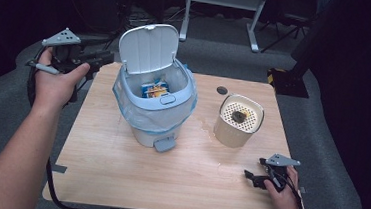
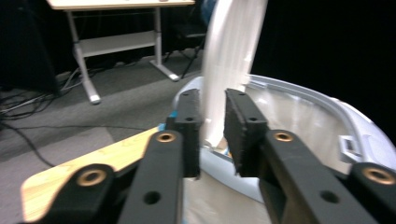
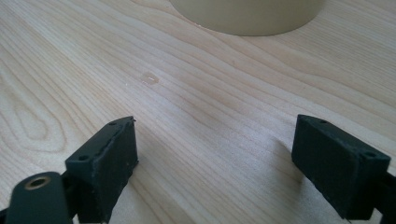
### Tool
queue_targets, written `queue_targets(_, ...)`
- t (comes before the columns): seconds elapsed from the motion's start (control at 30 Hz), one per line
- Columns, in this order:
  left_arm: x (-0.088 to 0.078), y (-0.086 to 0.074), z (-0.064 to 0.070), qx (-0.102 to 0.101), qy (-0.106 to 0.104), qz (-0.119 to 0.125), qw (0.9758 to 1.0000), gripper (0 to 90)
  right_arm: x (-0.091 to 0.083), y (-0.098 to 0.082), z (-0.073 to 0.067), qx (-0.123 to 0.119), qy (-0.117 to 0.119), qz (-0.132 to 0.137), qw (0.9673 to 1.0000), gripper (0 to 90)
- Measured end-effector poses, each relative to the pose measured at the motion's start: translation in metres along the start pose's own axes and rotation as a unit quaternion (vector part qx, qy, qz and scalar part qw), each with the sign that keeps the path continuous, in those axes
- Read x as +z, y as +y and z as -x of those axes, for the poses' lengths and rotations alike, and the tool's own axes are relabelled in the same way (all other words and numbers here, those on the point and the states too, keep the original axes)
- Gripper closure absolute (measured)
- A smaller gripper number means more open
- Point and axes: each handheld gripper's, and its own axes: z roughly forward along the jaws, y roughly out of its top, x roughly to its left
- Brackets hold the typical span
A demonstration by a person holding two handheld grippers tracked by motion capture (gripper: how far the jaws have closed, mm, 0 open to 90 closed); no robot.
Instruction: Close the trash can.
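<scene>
High view puts my left gripper [image 1: 102,58] level with the raised lid [image 1: 148,48] of the little white bin [image 1: 153,113] at the middle of the table [image 1: 118,164], just off the lid's left edge. Left gripper view looks along the jaws, which stand nearly together with a narrow gap and nothing pinched; the lid's pale edge [image 2: 231,60] rises just beyond them, not yet between the pads. My right gripper [image 1: 254,178] rests on the wood near the front right corner, jaws spread wide and empty, with the beige cup [image 1: 238,121] ahead of it.

The risk I see is in the lid. If I push it down from this side angle, my jaw tips could slide off the smooth plastic and let it spring back. A harder shove might tip the light bin or drag its bag liner [image 1: 182,115], since my right gripper isn't steadying it.
</scene>
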Motion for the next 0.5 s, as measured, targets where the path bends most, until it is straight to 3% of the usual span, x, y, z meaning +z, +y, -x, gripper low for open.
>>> queue_targets(0.17, 0.006, 0.009, -0.008, -0.002, 0.002, 0.001, 1.0000, 88.7, 0.000, 0.000, 0.000, 0.000, 0.000, 0.000, 1.0000, 14.1)
queue_targets(0.37, 0.018, 0.016, -0.012, 0.008, -0.017, 0.004, 0.9998, 90.0, 0.000, 0.000, 0.000, 0.000, 0.000, 0.000, 1.0000, 14.1)
queue_targets(0.5, 0.027, 0.020, -0.011, 0.020, -0.018, -0.002, 0.9996, 90.0, 0.000, 0.000, 0.000, 0.000, 0.000, 0.000, 1.0000, 14.2)
